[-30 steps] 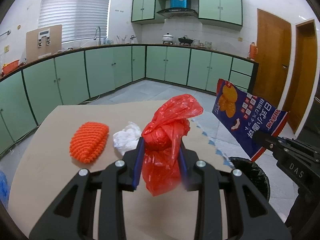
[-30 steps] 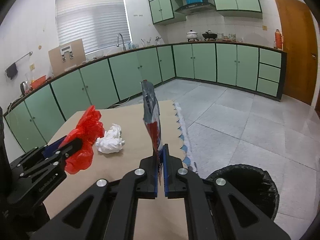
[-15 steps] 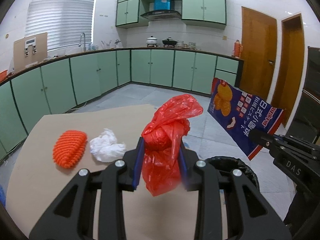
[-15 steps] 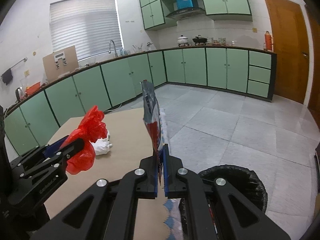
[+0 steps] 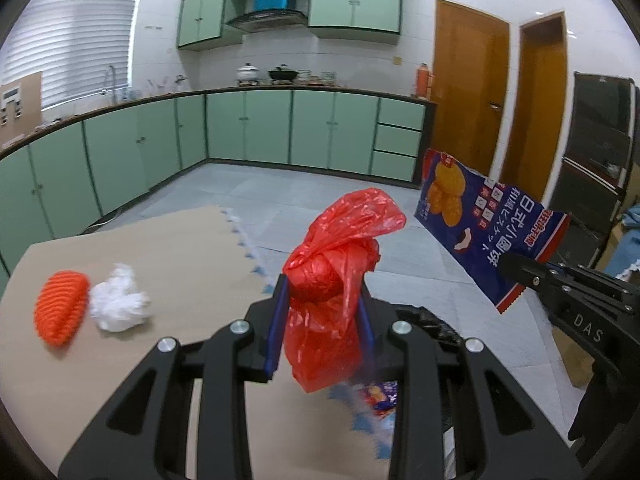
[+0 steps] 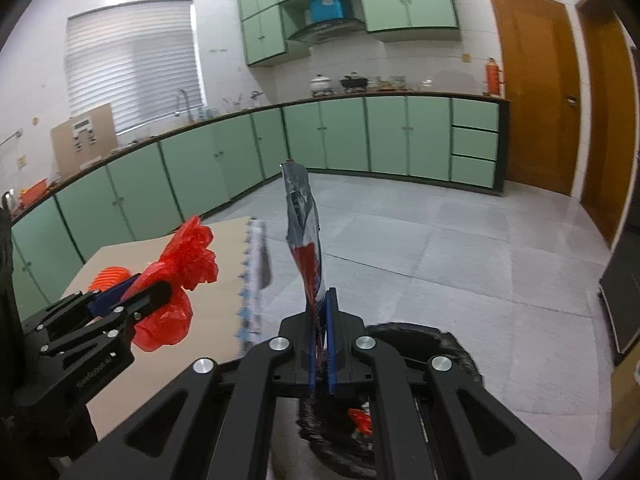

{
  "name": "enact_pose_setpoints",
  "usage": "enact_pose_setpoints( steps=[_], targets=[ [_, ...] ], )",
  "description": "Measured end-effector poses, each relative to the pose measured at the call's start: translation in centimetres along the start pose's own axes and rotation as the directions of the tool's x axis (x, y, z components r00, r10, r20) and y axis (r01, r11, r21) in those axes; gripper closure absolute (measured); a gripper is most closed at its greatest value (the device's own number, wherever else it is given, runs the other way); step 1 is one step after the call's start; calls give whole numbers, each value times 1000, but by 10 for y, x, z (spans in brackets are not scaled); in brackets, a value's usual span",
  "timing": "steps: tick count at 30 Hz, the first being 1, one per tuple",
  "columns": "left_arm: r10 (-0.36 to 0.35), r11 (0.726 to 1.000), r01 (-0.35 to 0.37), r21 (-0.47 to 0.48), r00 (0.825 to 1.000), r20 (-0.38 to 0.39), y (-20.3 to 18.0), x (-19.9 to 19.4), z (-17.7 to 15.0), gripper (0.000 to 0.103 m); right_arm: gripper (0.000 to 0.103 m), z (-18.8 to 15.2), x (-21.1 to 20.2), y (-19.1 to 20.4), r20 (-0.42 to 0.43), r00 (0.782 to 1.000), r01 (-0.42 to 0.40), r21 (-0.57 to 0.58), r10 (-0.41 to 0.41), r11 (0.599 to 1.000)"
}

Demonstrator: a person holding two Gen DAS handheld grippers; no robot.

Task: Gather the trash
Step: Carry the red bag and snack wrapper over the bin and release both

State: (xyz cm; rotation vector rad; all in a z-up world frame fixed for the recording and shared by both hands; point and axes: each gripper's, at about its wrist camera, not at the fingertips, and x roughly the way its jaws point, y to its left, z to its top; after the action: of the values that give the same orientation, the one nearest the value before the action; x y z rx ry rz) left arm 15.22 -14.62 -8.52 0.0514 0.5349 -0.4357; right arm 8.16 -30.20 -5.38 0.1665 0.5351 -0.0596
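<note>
My left gripper [image 5: 322, 320] is shut on a crumpled red plastic bag [image 5: 336, 272], held above the right edge of the tan mat [image 5: 160, 248]. My right gripper [image 6: 320, 332] is shut on a blue snack packet [image 6: 306, 240], held upright over the black-lined trash bin [image 6: 436, 340]. The packet [image 5: 484, 236] and the right gripper [image 5: 516, 272] also show in the left wrist view. The red bag [image 6: 180, 276] and left gripper [image 6: 148, 300] show at the left of the right wrist view. A white paper wad [image 5: 118, 300] and an orange knitted piece [image 5: 60, 308] lie on the mat.
The bin's rim [image 5: 432, 320] lies just right of the mat, with some trash inside [image 6: 362, 420]. Green cabinets [image 5: 280, 128] line the far walls. Wooden doors [image 6: 532, 88] stand at the right. Grey tiled floor [image 6: 440, 248] stretches beyond the bin.
Both grippers have swung right with their loads, from over the mat toward the bin. The right gripper now sits over the bin. The wad and orange piece have slid left in view.
</note>
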Motion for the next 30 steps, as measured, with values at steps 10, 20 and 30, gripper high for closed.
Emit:
enact_pose_setpoints(
  steps=[10,20,30],
  targets=[
    [-65,997,66,46,998,-12,-56,40,-9,73,99,-23,0,-68,-15,990,139,30,-139,990],
    [-89,993,95,66,992,-89,-91,93,-23,73,99,-48,28,-112,-89,980,184,63,-178,981],
    [-136,989,145,28,971,-198,-98,134,-34,68,99,-69,62,-137,-152,974,182,100,-166,978]
  ],
)
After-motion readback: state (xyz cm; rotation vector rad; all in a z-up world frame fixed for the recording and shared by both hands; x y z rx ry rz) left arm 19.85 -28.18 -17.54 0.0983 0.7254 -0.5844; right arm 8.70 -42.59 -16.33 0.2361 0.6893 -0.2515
